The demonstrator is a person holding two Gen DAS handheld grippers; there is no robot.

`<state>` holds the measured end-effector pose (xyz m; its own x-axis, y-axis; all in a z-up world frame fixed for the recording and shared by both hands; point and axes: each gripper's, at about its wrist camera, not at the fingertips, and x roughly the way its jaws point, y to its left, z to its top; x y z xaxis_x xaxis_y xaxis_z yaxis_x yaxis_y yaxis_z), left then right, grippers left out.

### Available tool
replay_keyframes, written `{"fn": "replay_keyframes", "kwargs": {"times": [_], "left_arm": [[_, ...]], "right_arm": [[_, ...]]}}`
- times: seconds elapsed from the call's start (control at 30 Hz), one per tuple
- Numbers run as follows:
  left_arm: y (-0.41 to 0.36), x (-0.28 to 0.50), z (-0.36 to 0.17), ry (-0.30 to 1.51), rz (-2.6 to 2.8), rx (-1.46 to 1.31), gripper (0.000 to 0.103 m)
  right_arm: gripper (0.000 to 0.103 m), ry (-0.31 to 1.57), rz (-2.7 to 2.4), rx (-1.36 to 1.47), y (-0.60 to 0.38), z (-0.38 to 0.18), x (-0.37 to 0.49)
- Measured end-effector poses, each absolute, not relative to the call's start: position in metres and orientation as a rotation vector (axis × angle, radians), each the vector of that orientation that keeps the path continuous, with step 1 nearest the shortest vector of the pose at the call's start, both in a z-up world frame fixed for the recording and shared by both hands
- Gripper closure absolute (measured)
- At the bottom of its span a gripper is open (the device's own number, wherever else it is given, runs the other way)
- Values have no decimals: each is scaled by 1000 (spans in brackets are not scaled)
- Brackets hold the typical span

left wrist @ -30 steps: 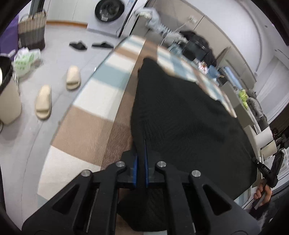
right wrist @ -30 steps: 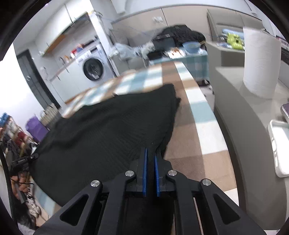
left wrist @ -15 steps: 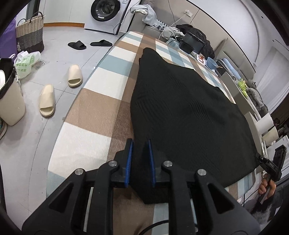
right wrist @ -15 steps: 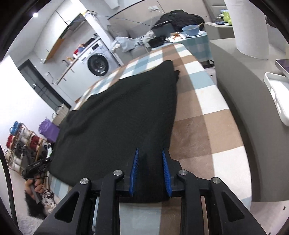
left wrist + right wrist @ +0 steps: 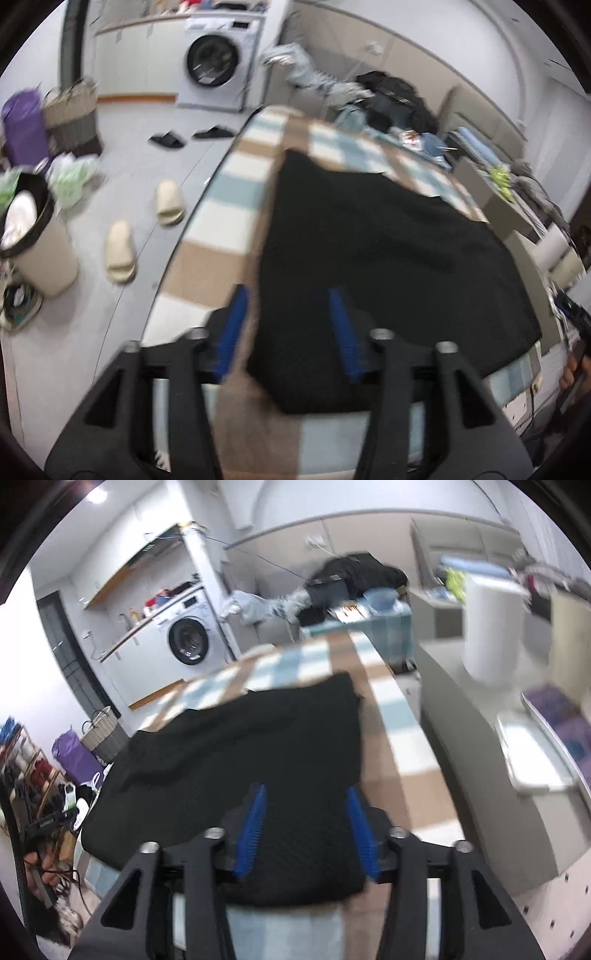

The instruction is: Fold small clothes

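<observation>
Left wrist view is showing the left gripper (image 5: pixel 288 325) opening, its blue pads clear of the black garment (image 5: pixel 388 258) lying flat on the checked worktop (image 5: pixel 229 221). Right gripper (image 5: pixel 310 827) is opening too, holding nothing, above the garment's near corner.

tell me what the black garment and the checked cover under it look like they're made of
Black garment: looks like a knit fabric, matte; a faint ribbed texture shows near the right tool, and it drapes in soft folds. The blur leaves the fibre open.
Checked cover: seems a woven or printed cloth, matte, in brown, pale blue and cream squares; it curves over the table edge. Too blurred to be sure of the weave.
</observation>
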<state>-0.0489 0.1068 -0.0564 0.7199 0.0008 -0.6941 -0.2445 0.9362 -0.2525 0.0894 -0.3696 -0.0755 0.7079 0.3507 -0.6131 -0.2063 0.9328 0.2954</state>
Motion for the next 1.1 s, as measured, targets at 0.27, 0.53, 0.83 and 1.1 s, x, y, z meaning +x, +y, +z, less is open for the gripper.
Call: {"fn": "replay_keyframes", "kwargs": {"times": [0.27,0.53,0.83,1.1], "left_arm": [[26,-16,-71,796,-1,-176,32],[7,-6,-100,866,4,-151,32],[27,-35,-106,875,64,-166,30],[57,-92,-101,849,102,-367,30]], "right_arm": [[18,817,411,83,-275,-106,114],[18,906,469,-23,-232,-140,121],[17,950,459,78,-248,-147,116],[15,969,531,178,-238,-143,122]]}}
